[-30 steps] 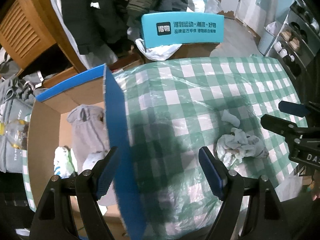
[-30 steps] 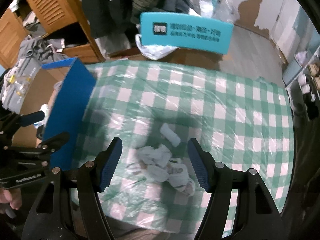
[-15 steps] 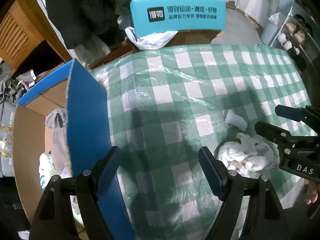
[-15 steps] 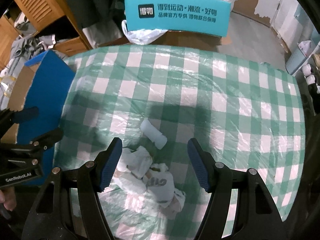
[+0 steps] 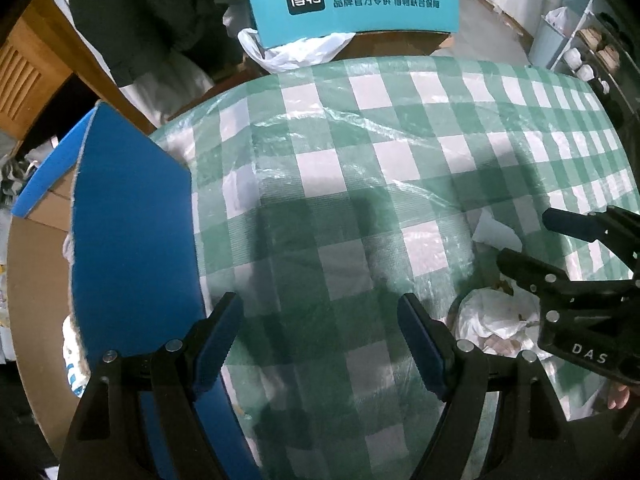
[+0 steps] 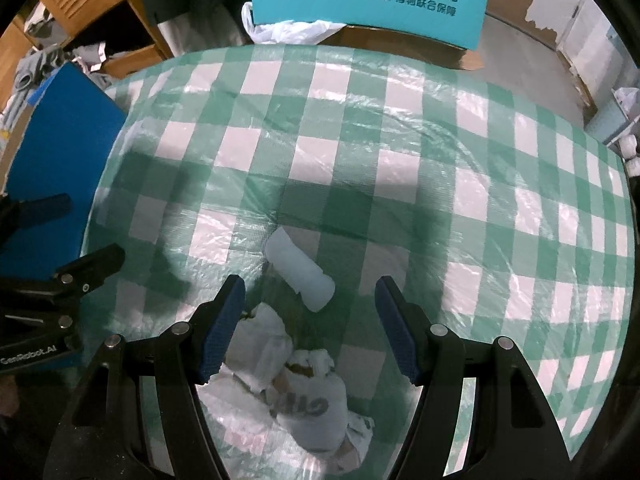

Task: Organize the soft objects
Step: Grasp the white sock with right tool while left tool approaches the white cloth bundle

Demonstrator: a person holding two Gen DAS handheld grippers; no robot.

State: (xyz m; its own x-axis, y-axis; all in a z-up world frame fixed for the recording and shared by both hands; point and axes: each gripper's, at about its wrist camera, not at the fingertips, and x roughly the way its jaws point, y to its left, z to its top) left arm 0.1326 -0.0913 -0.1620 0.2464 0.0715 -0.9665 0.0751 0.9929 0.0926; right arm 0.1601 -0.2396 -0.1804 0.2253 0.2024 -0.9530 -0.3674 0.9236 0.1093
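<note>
A crumpled pile of white socks (image 6: 296,392) lies on the green-checked tablecloth (image 6: 360,140), with one rolled white sock (image 6: 300,276) just beyond it. My right gripper (image 6: 310,328) is open and empty, hovering above the pile. The pile also shows in the left wrist view (image 5: 496,324) beneath the right gripper (image 5: 532,240). My left gripper (image 5: 320,344) is open and empty over the cloth, beside the blue flap (image 5: 128,240) of a cardboard box (image 5: 36,280) holding soft items.
A teal printed box (image 5: 352,0) with a white plastic bag (image 5: 292,52) stands past the table's far edge. Dark clothes (image 5: 140,20) and wooden furniture (image 5: 24,64) are at the back left. A shelf (image 5: 592,48) is at the right.
Both grippers have moved forward over the table. The left one has shifted right, away from the box interior. The sock pile now lies lower, under the right gripper's fingers.
</note>
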